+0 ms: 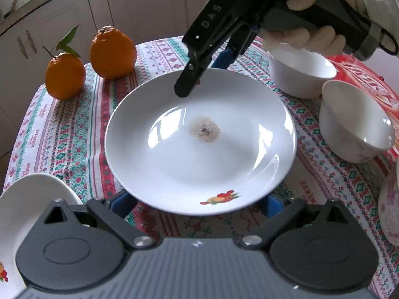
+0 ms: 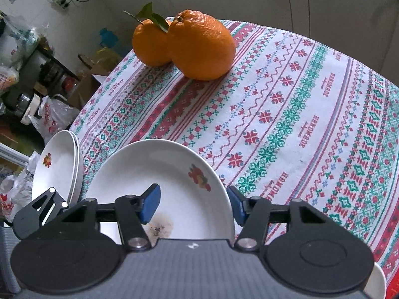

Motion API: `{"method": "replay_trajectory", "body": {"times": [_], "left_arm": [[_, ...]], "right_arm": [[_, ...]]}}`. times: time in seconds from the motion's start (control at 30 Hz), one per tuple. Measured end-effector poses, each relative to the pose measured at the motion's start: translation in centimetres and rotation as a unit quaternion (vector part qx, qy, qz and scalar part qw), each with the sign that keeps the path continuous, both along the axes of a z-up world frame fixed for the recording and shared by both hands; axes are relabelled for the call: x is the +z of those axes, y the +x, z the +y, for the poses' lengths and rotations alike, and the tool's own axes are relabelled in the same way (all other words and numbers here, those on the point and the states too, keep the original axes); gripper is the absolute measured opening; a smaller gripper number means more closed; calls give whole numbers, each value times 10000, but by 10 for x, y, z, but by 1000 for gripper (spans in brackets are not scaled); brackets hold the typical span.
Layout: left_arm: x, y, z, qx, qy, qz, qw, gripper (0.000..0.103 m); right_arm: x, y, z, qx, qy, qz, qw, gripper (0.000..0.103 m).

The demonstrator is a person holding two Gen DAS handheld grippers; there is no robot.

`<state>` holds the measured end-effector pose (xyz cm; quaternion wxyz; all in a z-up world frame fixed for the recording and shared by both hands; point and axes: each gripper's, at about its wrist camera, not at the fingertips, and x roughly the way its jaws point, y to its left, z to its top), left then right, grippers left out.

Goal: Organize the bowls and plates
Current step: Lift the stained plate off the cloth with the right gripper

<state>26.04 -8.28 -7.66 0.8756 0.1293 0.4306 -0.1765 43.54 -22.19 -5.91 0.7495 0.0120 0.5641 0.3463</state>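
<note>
White stack: 2 plates [image 2: 56, 164] lie at the left desk edge, each with a small fruit print; one corner [image 1: 22, 214] shows in the left wrist view.
Oranges: 2 knobbly fruits, one with a leafy stem [image 1: 64, 78] [image 2: 149, 43], one bigger [image 1: 112, 52] [image 2: 202, 46], touching in the right wrist view, at the far side of the desk.
Cloth: cross-stitch pattern in red and green [image 2: 299, 104], printed "HANDMADE" in several rows.
Plate: white plate [image 1: 199, 149] [image 2: 174, 182] with a fruit decal and a brown stain at its centre, raised off the cloth.
Left hand-held gripper: [image 1: 199, 205] blue pads spread wide under the plate's near rim; whether they touch it I cannot tell.
Right hand-held gripper: [image 1: 199, 74] [image 2: 193, 205] marked "DAS", jaws apart, one pad above the plate's far rim, one beneath, not closed on it.
Bowls: 2 white bowls [image 1: 300, 71] [image 1: 354, 124] near each other at right.
Red packet: [image 1: 369, 79] behind the bowls, lettering unreadable.
</note>
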Motion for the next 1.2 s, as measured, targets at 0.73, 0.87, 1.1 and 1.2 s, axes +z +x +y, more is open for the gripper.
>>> {"method": "replay_trajectory", "body": {"times": [0.73, 0.87, 1.1, 1.2], "left_arm": [[12, -11, 10, -158, -177, -179, 9996, 99], [17, -15, 12, -143, -210, -215, 9994, 99], [30, -28, 23, -84, -255, -337, 9991, 99], [35, -35, 30, -34, -268, -402, 9988, 99]], "right_arm": [[20, -15, -12, -262, 385, -18, 9989, 65], [28, -20, -9, -245, 387, -86, 9989, 65], [43, -28, 4, -172, 388, -220, 9989, 65], [50, -32, 14, -104, 375, -281, 9988, 65]]}}
